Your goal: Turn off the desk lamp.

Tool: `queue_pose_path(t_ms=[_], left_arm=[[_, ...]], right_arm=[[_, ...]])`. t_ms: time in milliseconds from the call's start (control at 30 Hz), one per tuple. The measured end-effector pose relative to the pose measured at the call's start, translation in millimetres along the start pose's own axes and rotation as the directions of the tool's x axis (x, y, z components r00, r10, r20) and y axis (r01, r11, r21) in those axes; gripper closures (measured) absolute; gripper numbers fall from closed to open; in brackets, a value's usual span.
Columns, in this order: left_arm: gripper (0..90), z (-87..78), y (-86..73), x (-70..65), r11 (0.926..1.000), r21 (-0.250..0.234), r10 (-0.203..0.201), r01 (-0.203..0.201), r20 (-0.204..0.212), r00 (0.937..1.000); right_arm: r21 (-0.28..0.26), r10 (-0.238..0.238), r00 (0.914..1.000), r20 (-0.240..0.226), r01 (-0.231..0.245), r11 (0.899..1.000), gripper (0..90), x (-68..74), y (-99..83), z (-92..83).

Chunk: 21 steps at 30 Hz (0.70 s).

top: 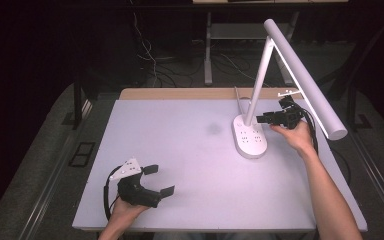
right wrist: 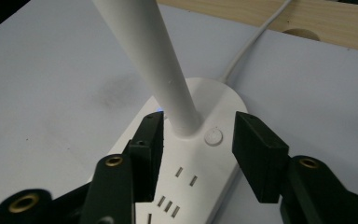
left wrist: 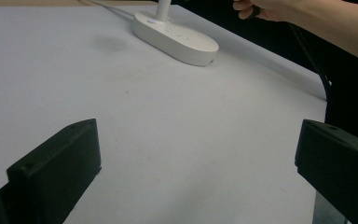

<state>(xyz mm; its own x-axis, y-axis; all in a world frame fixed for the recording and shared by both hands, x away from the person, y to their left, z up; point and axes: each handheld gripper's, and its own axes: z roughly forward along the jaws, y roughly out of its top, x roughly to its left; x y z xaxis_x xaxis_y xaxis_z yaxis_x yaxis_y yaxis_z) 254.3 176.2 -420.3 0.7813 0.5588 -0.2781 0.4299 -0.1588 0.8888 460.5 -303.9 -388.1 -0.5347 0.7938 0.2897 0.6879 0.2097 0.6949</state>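
Hovering low at seven o'clock, the left hand-held gripper (top: 158,180) sat over the white tabletop (top: 190,150) with its jaws spread wide apart and nothing between them. Further out, at two o'clock, the right hand-held gripper (top: 263,118) had its jaws parted too, flanking the foot of the white lamp stem (right wrist: 154,60) without touching it. That desk lamp (top: 250,137) stood on its oval socket base, its cord (right wrist: 249,44) trailing off to twelve o'clock.
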Motion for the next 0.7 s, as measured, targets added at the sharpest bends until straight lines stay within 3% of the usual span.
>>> queue_pose_path(t_ms=[500,700], left_arm=[[0.0,-0.3,-0.1,0.2,1.0000,-0.003,-0.006,0.006,0.005,1.0000],[0.0,-0.6,0.0,0.0,1.0000,-0.003,-0.005,0.005,0.007,1.0000]], right_arm=[[0.006,0.024,0.9995,0.022,-0.024,1.000,89.7,-8.4,-3.0,15.8],[0.018,0.018,0.9990,0.040,-0.018,1.000,90.0,-4.6,-3.3,25.2]])
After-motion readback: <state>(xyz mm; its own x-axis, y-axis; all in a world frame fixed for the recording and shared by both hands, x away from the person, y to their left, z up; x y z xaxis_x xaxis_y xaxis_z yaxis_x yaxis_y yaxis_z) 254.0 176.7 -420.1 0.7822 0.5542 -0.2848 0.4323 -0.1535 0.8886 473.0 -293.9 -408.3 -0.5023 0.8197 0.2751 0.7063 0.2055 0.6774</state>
